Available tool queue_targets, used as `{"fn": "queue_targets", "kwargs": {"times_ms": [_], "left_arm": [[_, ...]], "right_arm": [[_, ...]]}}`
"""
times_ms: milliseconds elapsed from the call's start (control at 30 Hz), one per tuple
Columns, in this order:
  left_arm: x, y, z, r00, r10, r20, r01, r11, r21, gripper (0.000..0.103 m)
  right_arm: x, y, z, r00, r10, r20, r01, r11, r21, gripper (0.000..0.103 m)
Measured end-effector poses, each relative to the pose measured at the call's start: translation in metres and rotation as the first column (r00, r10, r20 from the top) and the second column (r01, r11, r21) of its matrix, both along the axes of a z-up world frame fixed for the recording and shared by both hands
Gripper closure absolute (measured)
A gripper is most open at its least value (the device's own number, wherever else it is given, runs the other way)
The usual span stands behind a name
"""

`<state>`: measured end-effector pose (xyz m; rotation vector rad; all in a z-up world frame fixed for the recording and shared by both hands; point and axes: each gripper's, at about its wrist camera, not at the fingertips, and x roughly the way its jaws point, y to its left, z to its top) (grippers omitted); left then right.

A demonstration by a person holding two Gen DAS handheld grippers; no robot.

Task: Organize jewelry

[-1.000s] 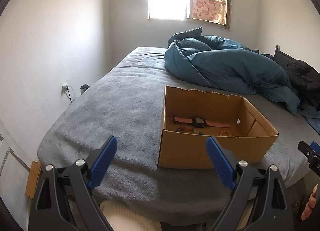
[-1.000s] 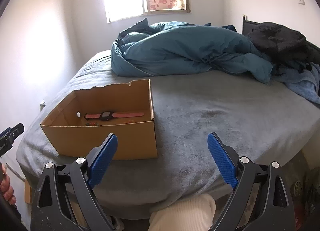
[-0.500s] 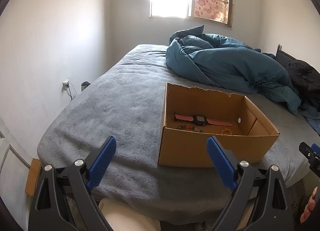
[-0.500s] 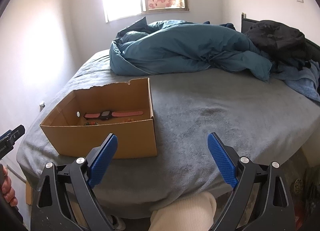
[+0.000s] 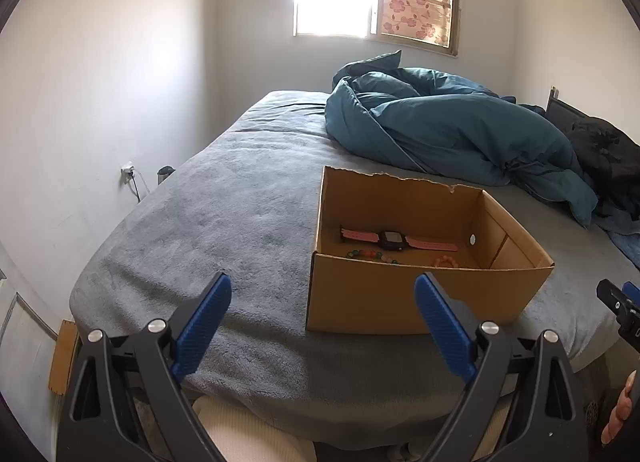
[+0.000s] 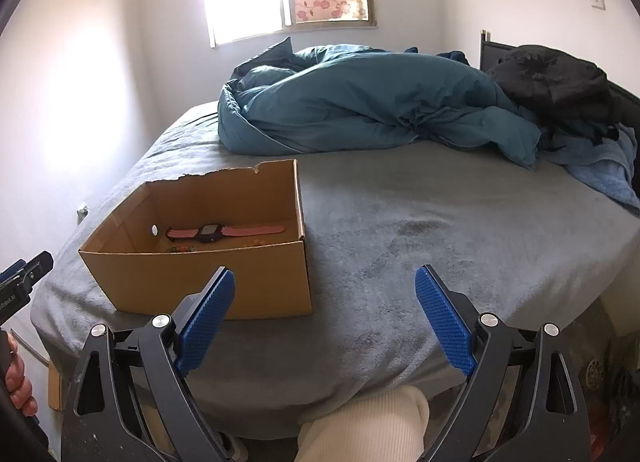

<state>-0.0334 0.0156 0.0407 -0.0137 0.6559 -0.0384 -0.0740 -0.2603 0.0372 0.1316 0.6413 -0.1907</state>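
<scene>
— Where are the two claws?

— Both hang short of the near edge of the bed with the grey fleece blanket (image 5: 224,229), well apart from anything on it. The left gripper (image 5: 322,312) has its blue ribbed fingers (image 5: 204,322) spread wide and nothing between them. The right gripper (image 6: 324,312) is the same: fingers far apart, empty.

— And the jewelry?

— All inside the open brown cardboard box with a torn back edge (image 5: 400,302), which sits on the blanket near the bed's front edge. A watch with a pink strap and dark square face (image 5: 394,241) lies flat along the back wall. In front of it lies a strand of multicoloured beads (image 5: 370,256), and nearer the right wall a small ring of orange beads (image 5: 445,261), partly hidden by the box's front wall.

— What else is on the bed?

— A crumpled teal duvet (image 6: 360,105) behind the box, and dark clothing (image 6: 556,77) heaped at the far right. A cream ribbed trouser leg (image 6: 368,422) shows below the right gripper.
</scene>
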Motion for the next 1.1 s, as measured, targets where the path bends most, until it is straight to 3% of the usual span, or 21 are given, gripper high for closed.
{"fn": "queue_targets", "kwargs": {"times_ms": [1100], "left_arm": [[-0.0008,0.0011,-0.0029,1.000,0.018,-0.020,-0.018,1.000,0.006,0.012]], "right_arm": [[0.0010,0.0075,-0.0027,1.000,0.001,-0.014,-0.001,1.000,-0.003,0.015]]}}
